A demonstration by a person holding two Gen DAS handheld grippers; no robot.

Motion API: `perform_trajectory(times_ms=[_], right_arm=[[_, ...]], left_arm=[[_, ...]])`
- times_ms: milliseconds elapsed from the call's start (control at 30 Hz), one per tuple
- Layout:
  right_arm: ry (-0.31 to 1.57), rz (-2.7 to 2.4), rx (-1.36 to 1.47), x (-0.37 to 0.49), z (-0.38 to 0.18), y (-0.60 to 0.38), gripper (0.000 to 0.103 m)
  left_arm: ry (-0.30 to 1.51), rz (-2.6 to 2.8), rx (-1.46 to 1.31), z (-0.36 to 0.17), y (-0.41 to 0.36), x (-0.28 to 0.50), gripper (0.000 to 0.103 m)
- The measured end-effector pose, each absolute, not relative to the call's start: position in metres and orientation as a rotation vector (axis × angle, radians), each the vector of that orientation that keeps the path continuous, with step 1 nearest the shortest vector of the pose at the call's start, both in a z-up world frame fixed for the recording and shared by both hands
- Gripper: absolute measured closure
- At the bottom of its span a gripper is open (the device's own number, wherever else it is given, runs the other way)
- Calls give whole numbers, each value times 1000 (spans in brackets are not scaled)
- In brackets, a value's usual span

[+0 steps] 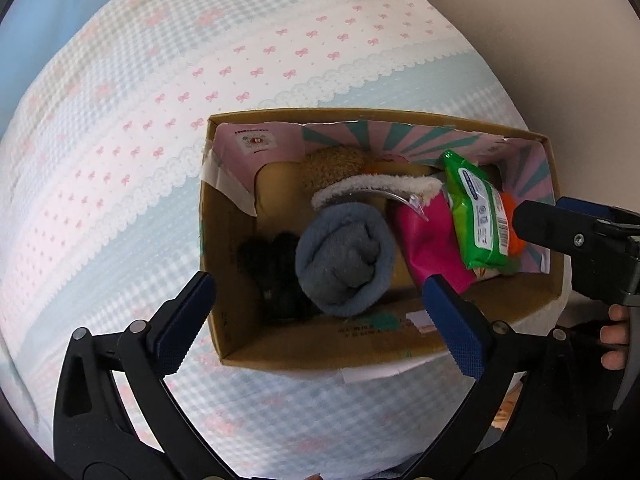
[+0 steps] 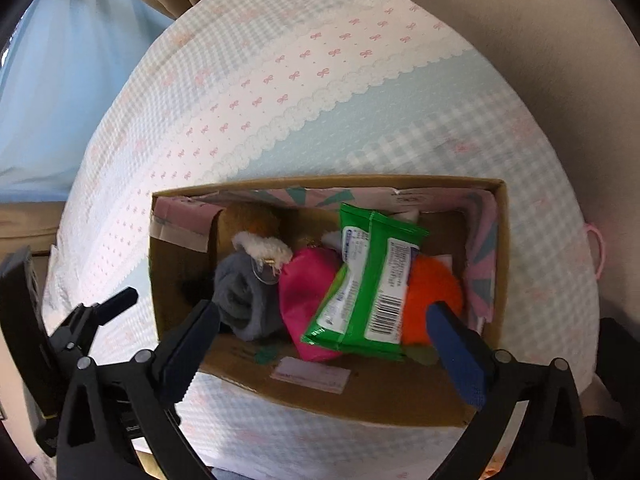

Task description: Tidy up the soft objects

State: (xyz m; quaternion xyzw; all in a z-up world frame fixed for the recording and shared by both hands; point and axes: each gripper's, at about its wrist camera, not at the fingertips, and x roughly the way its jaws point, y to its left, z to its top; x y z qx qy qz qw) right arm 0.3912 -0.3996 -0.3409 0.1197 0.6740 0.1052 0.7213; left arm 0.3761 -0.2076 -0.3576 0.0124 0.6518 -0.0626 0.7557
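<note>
A cardboard box [image 1: 320,350] [image 2: 384,402] stands on a patterned cloth. Inside lie a rolled grey-blue sock [image 1: 344,258] [image 2: 244,304], a pink pouch [image 1: 432,248] [image 2: 310,300], a green wipes pack [image 1: 478,212] [image 2: 374,280], an orange fluffy thing [image 2: 434,292], a brown plush [image 1: 336,166], a white fleecy piece [image 1: 376,188] and a black fuzzy item [image 1: 276,276]. My left gripper [image 1: 320,316] is open and empty above the box's near wall. My right gripper [image 2: 324,340] is open and empty over the box; its finger [image 1: 560,228] shows at the right of the left wrist view.
The cloth [image 1: 120,160] [image 2: 280,100] has blue checks, pink bows and lace trim, and drapes over a raised surface. A blue curtain [image 2: 60,80] hangs at the left. A beige wall [image 1: 540,20] is at the right.
</note>
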Motion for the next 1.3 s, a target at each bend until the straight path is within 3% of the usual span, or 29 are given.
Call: perform_trajectory(times_ms=[333, 600, 1000, 1300], right_arm=[[1401, 213, 289, 369, -304, -397, 0], [1238, 192, 249, 319, -236, -379, 0], [868, 104, 123, 200, -98, -327, 0], [665, 35, 80, 120, -33, -284, 0]], left_arm=[[1327, -153, 5, -309, -192, 347, 0], [1196, -160, -14, -244, -161, 304, 1], [805, -111, -19, -108, -85, 198, 0], [564, -118, -4, -34, -42, 121, 0]])
